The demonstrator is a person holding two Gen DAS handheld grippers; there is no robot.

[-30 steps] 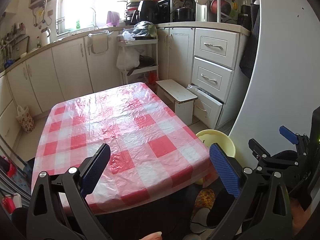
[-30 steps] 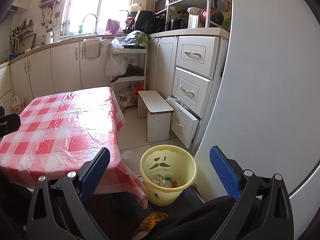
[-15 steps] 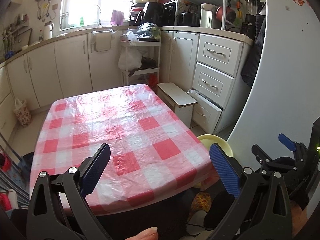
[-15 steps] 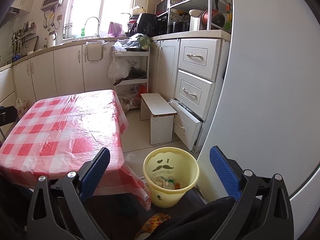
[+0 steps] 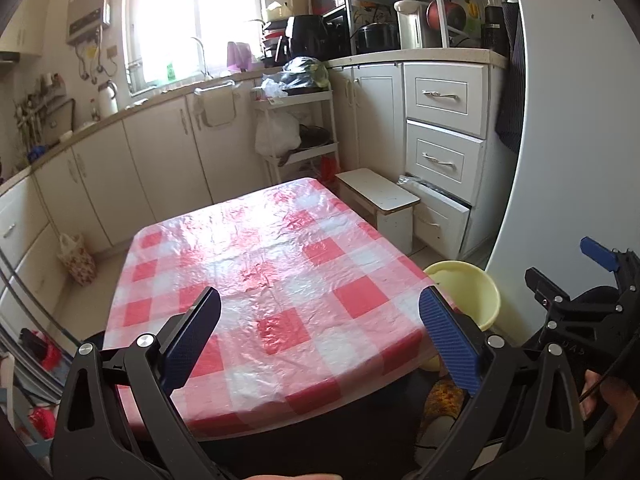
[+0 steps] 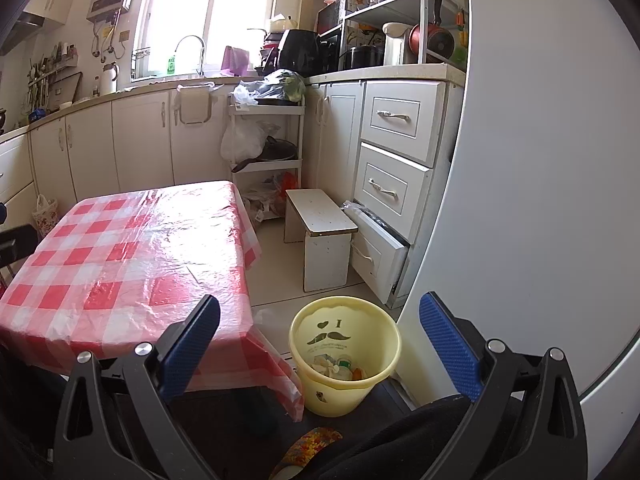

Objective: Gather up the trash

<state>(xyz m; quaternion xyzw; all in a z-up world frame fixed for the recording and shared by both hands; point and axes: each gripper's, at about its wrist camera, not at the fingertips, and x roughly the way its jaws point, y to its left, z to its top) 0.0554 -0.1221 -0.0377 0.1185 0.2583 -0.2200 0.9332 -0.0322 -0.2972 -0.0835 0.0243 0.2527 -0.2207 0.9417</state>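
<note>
Gaping wide and empty, the left gripper (image 5: 320,340) hovers over the checked table (image 5: 260,272); the right gripper (image 6: 320,340), equally wide and empty, overlooks the yellow bin (image 6: 345,360) holding trash (image 6: 334,366).

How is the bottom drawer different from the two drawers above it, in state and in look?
The bottom drawer is pulled out and tilts forward, while the top drawer and the middle drawer are shut flush. Something like plastic wrap sticks out of the bottom drawer's top edge; nothing sticks out of the two above. All three are white with a metal handle, in one stack beside the small stool.
</note>
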